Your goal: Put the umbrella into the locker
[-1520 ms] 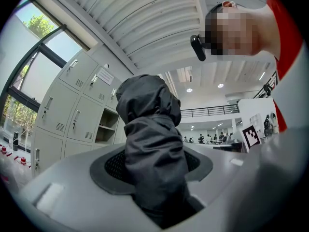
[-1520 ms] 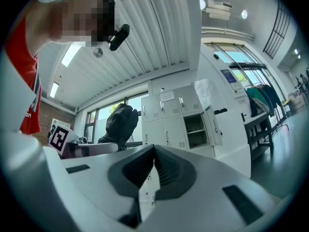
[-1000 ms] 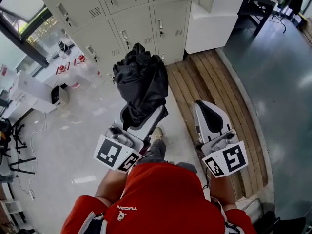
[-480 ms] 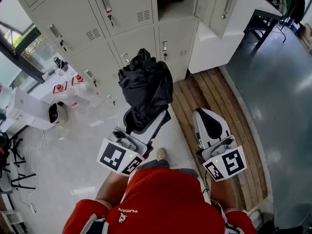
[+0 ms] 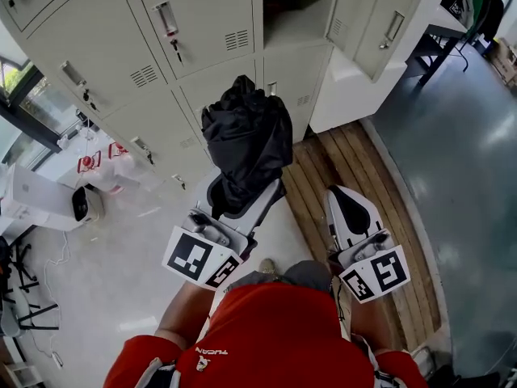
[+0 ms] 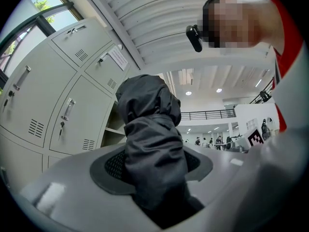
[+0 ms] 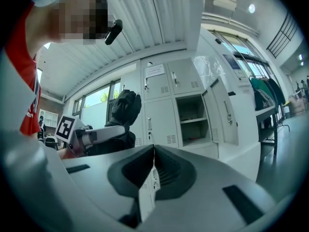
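Left tool (image 5: 242, 199) grasping the folded black umbrella (image 5: 246, 136), bundle end pointing at the lockers (image 5: 194, 23), in the air short of them. Right tool (image 5: 346, 202) clenched on nothing, beside it, well apart. Open compartment (image 5: 295, 10) just ahead, its door (image 5: 373, 23) swung right. Open floor (image 5: 121, 249) on the left, wood planks (image 5: 363, 160) on the right.

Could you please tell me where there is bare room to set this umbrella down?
The open locker, between shut doors on its left and its own swung door on its right, shows bare shelf room. The wooden planking on the floor before it is bare. The pale floor at left is crowded around a white box.
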`<state>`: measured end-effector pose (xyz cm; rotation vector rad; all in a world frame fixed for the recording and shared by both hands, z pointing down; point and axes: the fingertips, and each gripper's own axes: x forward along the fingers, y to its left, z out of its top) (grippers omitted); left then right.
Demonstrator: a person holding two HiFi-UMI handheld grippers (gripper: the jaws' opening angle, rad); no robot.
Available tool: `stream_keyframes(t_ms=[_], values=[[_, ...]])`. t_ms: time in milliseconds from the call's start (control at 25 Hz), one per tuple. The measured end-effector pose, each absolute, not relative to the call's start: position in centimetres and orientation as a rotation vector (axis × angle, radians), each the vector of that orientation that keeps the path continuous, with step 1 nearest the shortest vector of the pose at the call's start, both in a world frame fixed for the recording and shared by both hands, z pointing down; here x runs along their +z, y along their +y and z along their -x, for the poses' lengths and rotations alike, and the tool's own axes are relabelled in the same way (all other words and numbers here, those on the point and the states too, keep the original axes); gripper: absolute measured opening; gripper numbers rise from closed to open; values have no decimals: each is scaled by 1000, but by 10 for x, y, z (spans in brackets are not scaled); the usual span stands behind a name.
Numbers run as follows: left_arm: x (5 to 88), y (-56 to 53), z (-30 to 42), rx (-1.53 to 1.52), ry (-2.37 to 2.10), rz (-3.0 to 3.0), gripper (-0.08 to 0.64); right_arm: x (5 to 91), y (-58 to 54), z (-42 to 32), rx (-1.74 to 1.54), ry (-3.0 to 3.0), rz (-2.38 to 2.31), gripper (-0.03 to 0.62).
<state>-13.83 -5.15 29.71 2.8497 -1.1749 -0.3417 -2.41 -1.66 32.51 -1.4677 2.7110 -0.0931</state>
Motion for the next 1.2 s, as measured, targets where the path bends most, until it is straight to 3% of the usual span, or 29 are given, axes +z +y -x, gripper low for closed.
stream_keyframes(t_ms=[640, 1200], values=[[285, -157, 109, -277, -1264, -2817, 250, 329, -105, 10, -110, 2721, 1362, 3], [251, -290, 43, -245, -1356, -2795, 250, 306, -212, -42, 19, 2706, 1331, 3]])
